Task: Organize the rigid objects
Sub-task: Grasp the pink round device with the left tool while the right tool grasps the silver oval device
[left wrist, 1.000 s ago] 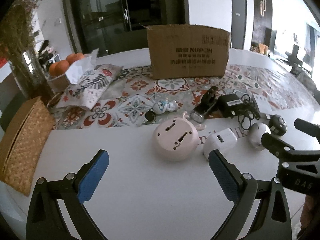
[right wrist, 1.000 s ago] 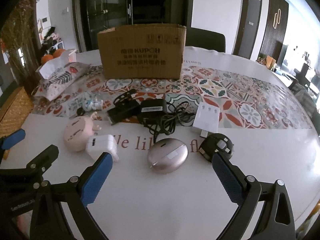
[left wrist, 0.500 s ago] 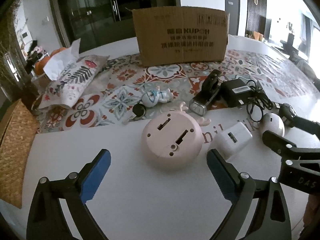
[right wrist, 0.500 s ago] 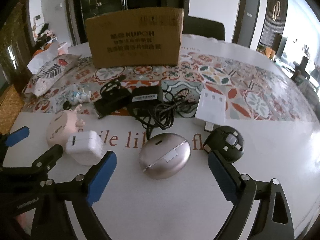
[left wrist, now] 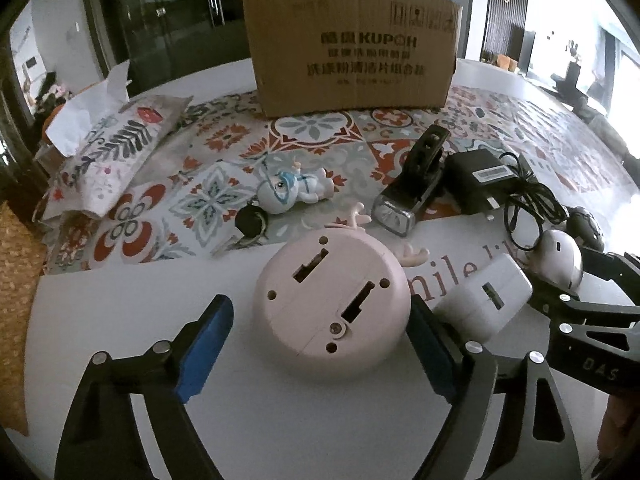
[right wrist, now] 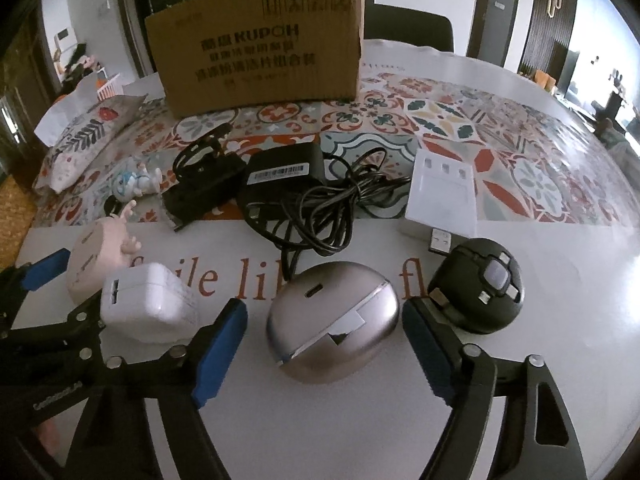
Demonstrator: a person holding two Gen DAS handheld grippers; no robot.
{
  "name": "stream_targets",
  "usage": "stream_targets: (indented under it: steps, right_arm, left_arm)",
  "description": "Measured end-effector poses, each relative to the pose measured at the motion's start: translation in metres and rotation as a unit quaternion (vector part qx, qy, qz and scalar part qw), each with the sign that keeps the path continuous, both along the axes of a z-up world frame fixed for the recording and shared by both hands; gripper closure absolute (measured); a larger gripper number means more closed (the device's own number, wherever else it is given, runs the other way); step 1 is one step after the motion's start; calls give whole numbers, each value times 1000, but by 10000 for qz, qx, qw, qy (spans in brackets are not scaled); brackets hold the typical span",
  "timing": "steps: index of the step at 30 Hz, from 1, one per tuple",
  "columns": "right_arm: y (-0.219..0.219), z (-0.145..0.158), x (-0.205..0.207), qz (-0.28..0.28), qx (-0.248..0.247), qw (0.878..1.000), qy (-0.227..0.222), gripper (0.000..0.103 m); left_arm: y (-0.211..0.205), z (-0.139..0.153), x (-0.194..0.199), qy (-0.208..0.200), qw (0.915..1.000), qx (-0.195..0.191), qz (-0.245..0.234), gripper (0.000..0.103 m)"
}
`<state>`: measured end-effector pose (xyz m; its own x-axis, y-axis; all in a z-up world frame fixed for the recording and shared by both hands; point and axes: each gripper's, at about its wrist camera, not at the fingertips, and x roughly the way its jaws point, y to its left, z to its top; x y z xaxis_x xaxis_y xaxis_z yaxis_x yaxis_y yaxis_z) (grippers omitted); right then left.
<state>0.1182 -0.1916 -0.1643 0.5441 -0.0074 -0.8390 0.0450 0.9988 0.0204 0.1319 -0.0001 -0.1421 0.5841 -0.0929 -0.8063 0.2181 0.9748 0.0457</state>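
- Pink round gadget is sitting between the left gripper pads; jaws closing, not yet touching.
- Silver oval case, long axis crosswise, is lying between the right gripper pads; closing, ungripped.

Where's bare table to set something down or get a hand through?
Bare: white table left of the pink round gadget, up to the patterned mat; also right of the black round gadget. Crowded: white charger, silver case, black adapter with cable.

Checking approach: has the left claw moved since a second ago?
Yes. The left claw has closed in on the pink round gadget, now between its closing jaws, untouched.
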Motion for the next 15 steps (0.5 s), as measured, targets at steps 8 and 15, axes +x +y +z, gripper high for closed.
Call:
stream_targets:
  steps: [8, 15]
  right_arm:
    - [0, 0, 4, 20, -86, 10000, -47, 41]
    - [0, 0, 6, 72, -111, 9999, 10, 41]
  left_arm:
    - [-4, -4, 6, -68, 9999, -51, -128, 29]
    - [-3, -4, 6, -51, 9999, -158, -12, 30]
